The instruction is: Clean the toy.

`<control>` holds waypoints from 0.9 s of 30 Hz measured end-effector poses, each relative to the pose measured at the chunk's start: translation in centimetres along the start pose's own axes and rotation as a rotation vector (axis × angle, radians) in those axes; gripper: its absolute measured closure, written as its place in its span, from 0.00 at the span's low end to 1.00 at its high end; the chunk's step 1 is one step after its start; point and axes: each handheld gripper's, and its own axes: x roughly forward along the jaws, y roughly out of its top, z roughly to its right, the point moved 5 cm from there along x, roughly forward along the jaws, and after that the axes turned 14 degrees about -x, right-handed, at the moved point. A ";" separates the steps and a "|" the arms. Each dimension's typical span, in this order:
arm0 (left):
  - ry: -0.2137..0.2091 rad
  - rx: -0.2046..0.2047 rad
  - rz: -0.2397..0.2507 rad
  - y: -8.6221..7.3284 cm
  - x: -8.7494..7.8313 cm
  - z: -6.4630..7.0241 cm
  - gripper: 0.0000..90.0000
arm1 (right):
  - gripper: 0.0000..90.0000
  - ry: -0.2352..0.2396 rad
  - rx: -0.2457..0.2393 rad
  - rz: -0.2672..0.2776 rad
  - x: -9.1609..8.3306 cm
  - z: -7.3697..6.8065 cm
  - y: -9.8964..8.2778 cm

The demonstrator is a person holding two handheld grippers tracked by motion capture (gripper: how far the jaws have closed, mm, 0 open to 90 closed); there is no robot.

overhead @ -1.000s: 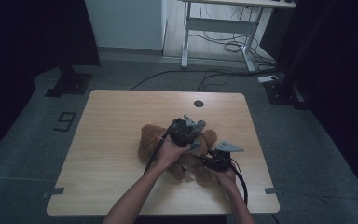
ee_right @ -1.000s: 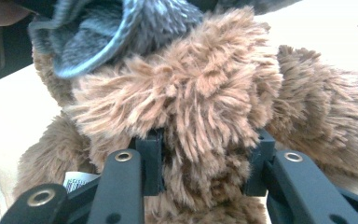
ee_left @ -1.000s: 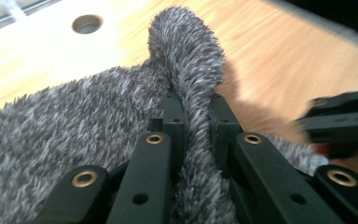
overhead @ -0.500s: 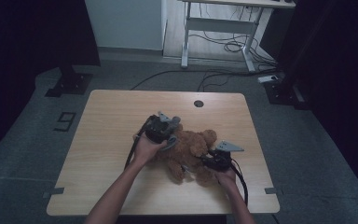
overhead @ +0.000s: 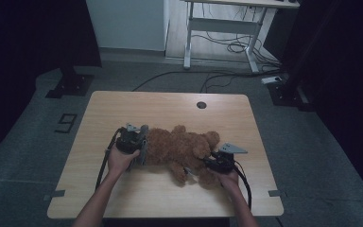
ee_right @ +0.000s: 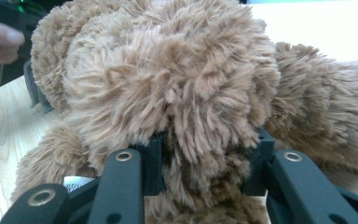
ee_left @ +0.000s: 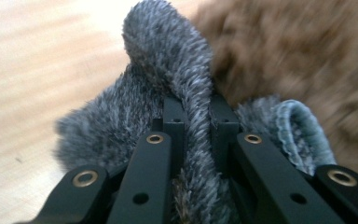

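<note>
Jaws: left gripper (ee_left: 196, 119) pinches grey fuzzy cloth garment (ee_left: 168, 60) | right gripper (ee_right: 205, 163) clamps brown plush teddy bear (ee_right: 168, 79) | bear's long axis runs between both jaws; garment at left-jaw end

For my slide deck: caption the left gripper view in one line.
Left gripper pinches a fold of grey furry fabric beside the brown teddy bear on the wooden table.

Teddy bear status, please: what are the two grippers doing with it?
Left gripper shut on grey cloth. Right gripper shut on bear. Nothing in the way.
</note>
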 end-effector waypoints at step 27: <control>-0.272 0.251 0.079 -2.2 0.0 13.2 0.89 | 0.67 0.006 0.012 -0.001 -0.1 0.2 -0.2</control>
